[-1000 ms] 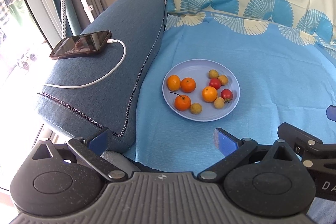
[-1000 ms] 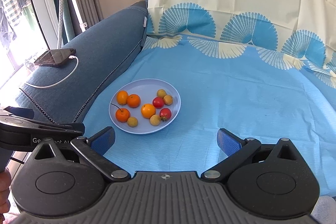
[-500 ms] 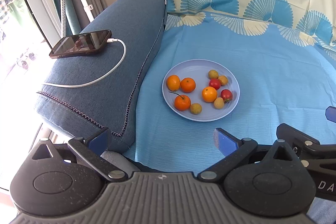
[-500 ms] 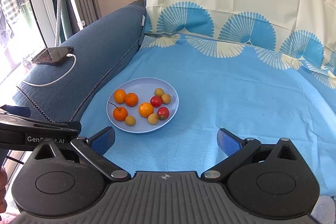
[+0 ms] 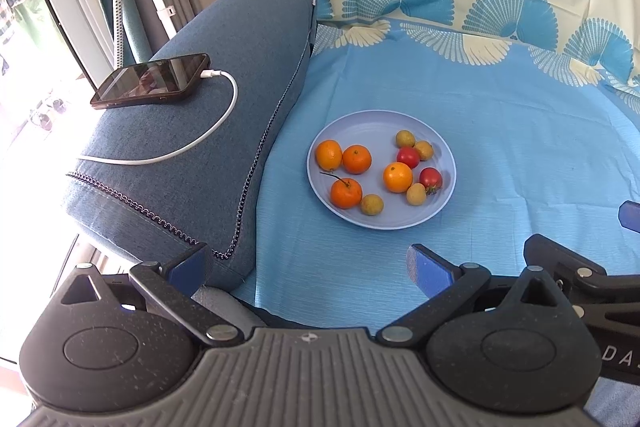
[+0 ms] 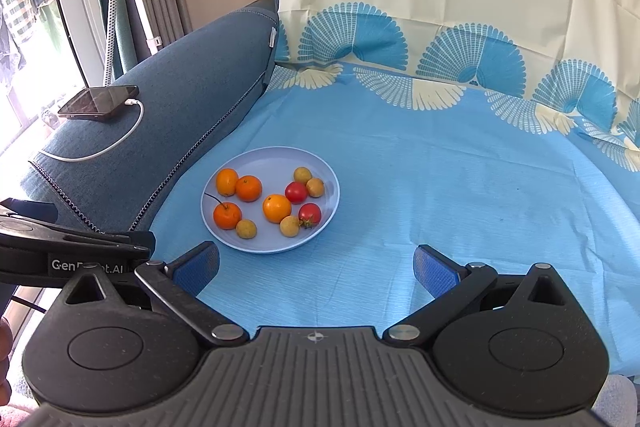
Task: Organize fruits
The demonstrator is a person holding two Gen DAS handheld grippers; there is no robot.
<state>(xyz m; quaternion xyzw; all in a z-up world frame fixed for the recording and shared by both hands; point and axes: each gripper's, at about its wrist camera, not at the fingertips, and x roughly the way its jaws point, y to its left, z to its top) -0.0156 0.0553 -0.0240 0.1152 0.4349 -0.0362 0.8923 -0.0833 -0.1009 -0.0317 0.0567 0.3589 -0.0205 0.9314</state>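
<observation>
Item 1, bottom of frame: left gripper (image 5: 308, 269) and right gripper (image 6: 316, 265), each with jaws spread wide apart and nothing held between them; both are poised above the near edge of the blue sheet (image 6: 460, 187).

Item 2, frame centre: pale blue plate (image 6: 316, 163) set on the sheet, just beside the denim cushion (image 5: 192, 115). All fruit is carried on it: four oranges (image 6: 277, 208), three at the left and one mid-plate; two red tomatoes (image 6: 296, 192) at the right; four small yellow-brown fruits (image 6: 246, 228) scattered among them.

Item 3, upper left: phone (image 5: 150, 79) with white cable (image 5: 200, 143), laid on the cushion.

Step judged: kinds are only loosely grouped; whether sorting is finished or pending cannot be settled. No second dish is seen.
</observation>
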